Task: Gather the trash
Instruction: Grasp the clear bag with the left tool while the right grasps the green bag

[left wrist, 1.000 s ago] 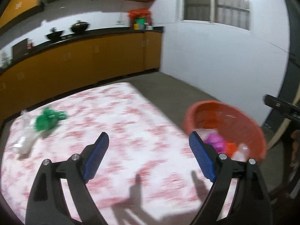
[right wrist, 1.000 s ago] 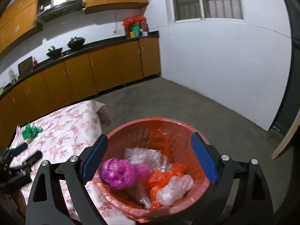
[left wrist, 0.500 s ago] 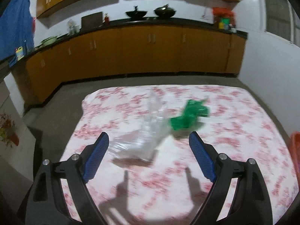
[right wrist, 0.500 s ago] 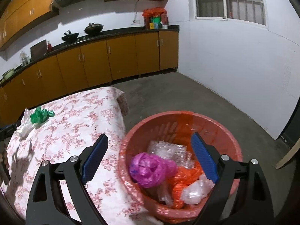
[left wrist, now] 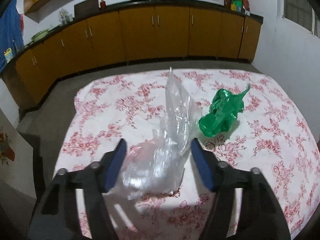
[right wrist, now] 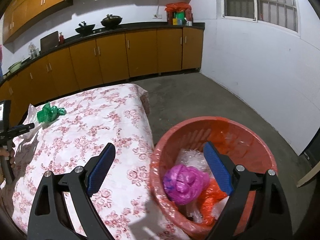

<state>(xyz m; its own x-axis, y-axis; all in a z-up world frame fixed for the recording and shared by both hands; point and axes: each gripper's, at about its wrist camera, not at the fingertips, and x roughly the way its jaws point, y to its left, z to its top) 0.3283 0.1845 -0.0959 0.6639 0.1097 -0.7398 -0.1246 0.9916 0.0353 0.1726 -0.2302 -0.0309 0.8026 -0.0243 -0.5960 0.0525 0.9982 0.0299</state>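
A crumpled clear plastic bag [left wrist: 168,140] lies on the floral tablecloth [left wrist: 270,140]. My left gripper [left wrist: 158,150] is open, with the bag between its blue pads, not clamped. A crumpled green plastic bag [left wrist: 222,110] lies just right of the clear one; it also shows in the right wrist view [right wrist: 50,114]. My right gripper [right wrist: 160,158] is open and empty, above the table's edge and a red basket [right wrist: 250,132]. The basket holds a purple bag [right wrist: 184,182], orange plastic and clear plastic.
The basket stands on the concrete floor [right wrist: 190,100] to the right of the table. Orange kitchen cabinets [left wrist: 156,34] run along the far wall. A white wall [right wrist: 250,60] bounds the right side. The left gripper's body [right wrist: 12,130] shows at the right view's left edge.
My left gripper swung from the basket side over to the clear bag and came down, so the bag now sits between its pads. My right gripper shifted left over the basket's rim.
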